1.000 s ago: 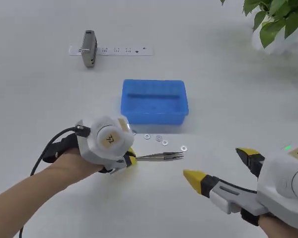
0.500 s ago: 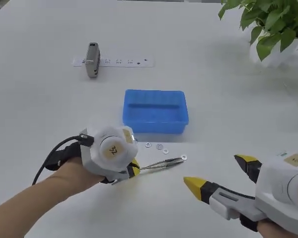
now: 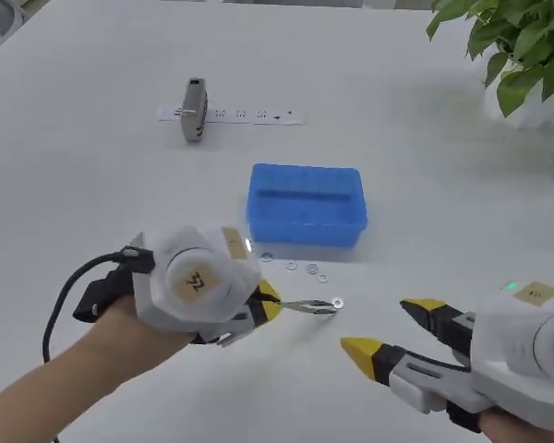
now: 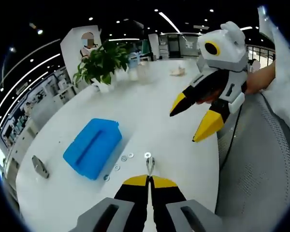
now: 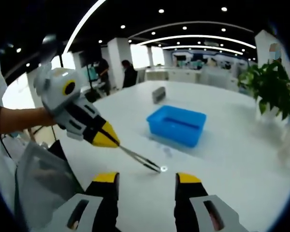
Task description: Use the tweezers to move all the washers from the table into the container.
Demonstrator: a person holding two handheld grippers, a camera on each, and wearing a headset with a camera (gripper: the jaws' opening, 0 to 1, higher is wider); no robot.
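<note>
The blue container (image 3: 307, 203) lies beyond the left hand-held gripper (image 3: 270, 303), washers (image 3: 301, 268) between them. That one pinches tweezers (image 3: 309, 306), their tips at the nearest washer (image 3: 338, 303); the right hand-held gripper (image 3: 377, 325) gapes alongside.

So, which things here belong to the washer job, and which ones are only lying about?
For the job: tweezers clamped in the left gripper; washers on the table; blue container; right gripper, open.
Lying about: power strip with a grey plug block; potted plant.
</note>
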